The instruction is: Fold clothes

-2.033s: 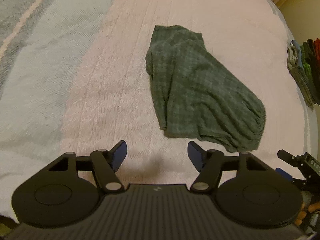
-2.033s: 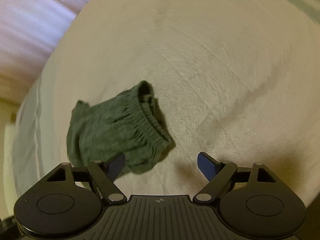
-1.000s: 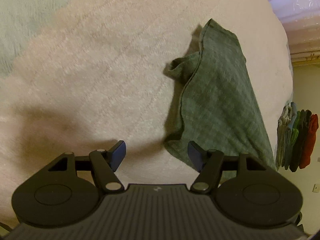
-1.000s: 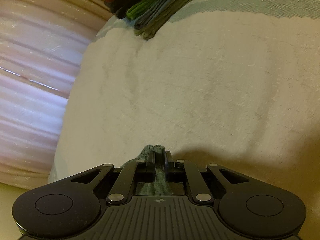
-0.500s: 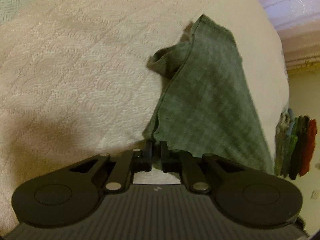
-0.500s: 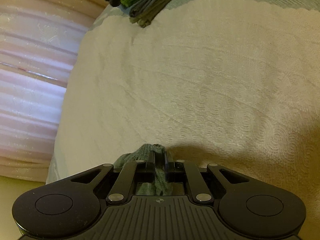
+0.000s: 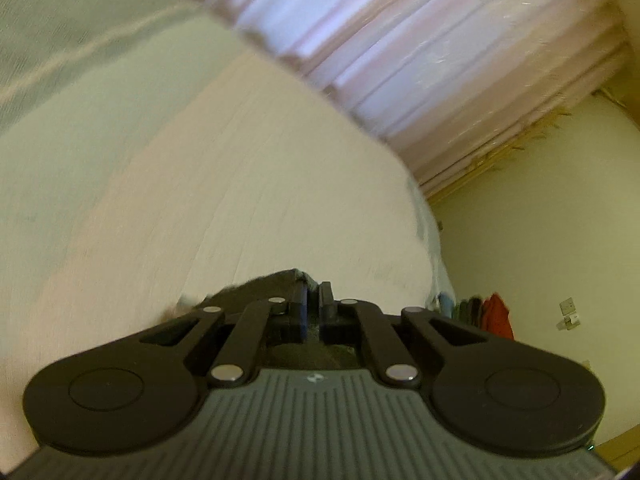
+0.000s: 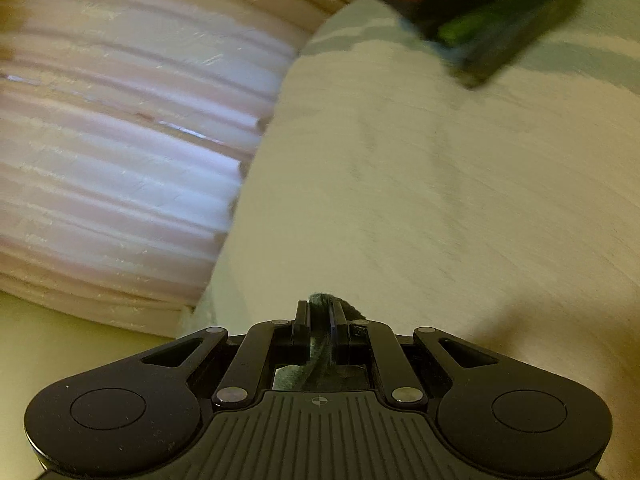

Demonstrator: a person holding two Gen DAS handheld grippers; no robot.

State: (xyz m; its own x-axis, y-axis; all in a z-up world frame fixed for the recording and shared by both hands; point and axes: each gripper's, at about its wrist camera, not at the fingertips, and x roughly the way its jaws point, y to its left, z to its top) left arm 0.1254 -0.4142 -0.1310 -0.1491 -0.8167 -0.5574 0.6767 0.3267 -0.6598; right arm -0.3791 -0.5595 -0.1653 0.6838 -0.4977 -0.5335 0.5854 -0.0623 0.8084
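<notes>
Above the pale bed (image 7: 200,184), both grippers are angled low over the mattress, each looking forward along its closed jaws. Left gripper (image 7: 313,304) has its jaws pinched on an edge of the green garment (image 7: 276,282), a dark bunch of cloth showing just ahead of and to the left of the fingertips. Right gripper (image 8: 320,314) has its jaws clamped on another bunched edge of the same green garment (image 8: 326,300), a thick fold of soft, slightly fuzzy knit standing up between the fingers and running back under the body. Each gripper's body is matte black plastic with a ribbed grey top plate, round side housings and silver pivot pins; a small logo mark sits on the plate, too small to read. A faintly quilted, off-white cover lies on the bed, blurred in both views. Pink pleated curtains (image 8: 120,140) hang beyond its edge. A stack of folded clothes (image 8: 492,28), red, dark and bright green, lies at the far end of the bed in the right view; in the left view the stack (image 7: 486,312) shows past the bed's corner
</notes>
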